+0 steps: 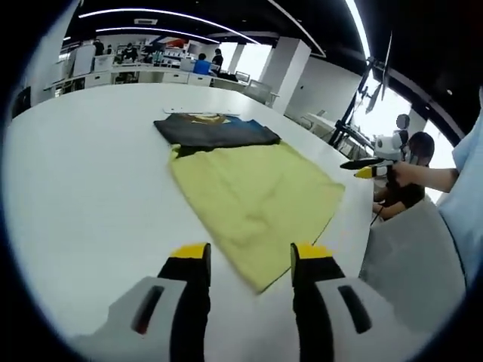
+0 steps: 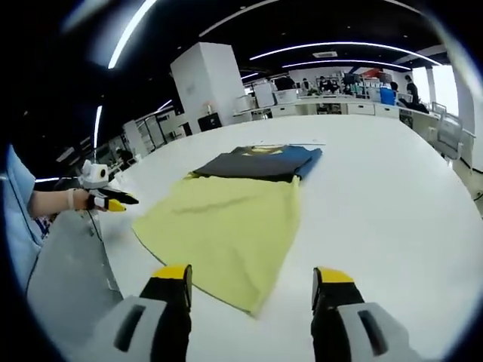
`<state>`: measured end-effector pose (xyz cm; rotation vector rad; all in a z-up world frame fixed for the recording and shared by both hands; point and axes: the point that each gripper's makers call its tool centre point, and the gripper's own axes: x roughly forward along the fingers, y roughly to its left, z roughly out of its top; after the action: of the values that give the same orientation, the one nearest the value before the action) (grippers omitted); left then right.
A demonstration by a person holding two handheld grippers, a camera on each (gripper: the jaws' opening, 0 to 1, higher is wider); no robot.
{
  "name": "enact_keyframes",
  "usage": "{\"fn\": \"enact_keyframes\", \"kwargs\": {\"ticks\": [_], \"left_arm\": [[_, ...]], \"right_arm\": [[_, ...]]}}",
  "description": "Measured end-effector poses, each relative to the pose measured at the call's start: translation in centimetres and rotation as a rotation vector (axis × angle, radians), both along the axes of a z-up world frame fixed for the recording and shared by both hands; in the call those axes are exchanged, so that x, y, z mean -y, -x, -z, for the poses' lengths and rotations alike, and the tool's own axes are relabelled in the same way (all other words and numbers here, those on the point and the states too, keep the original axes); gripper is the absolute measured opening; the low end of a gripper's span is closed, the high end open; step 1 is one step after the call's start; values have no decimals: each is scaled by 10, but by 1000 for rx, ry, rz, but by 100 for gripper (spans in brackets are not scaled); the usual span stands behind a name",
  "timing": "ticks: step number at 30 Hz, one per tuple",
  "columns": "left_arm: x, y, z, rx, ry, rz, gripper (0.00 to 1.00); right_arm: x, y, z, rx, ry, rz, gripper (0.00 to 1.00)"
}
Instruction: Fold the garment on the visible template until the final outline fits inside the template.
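The left gripper (image 1: pixel 249 260) is held out with its yellow-tipped jaws spread wide apart, nothing between them. The right gripper (image 2: pixel 253 283) is likewise open and empty. Each shows far off to the other's side, gripped in a hand (image 1: pixel 407 173) at the end of a light-blue sleeve (image 1: pixel 468 188).

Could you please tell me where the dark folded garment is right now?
In both views the dark folded garment lies on the white table, at the far end of the yellow cloth, overlapping its edge.
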<state>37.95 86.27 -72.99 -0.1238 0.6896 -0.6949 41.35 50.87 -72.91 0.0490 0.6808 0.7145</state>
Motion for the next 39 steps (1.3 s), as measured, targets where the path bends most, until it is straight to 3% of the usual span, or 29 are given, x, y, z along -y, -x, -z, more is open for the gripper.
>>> {"fn": "enact_keyframes", "kwargs": {"ticks": [7,12,23,25,29,35,37,39], "left_arm": [[-2,12,13,-56,-14,1,29],[0,18,18,-101,20,-21,27],[4,24,29,-162,39,-29,22],[5,24,29,-163,44,-33,20],[5,23,31,-169,49,-44,16],[9,22,37,-209,72,-71,4],[8,23,39,-211,64,-77,0],[9,22,34,-217,104,-93,0]], "right_arm": [[-5,8,5,-19,19,-26,52],[-9,13,9,-39,14,-45,43],[-4,20,30,-125,-7,-16,26],[-4,21,31,-133,-6,-16,19],[-2,17,33,-139,-13,1,13],[1,15,37,-169,-17,29,0],[1,14,35,-181,-32,52,0],[0,16,30,-182,-50,44,0]]}}
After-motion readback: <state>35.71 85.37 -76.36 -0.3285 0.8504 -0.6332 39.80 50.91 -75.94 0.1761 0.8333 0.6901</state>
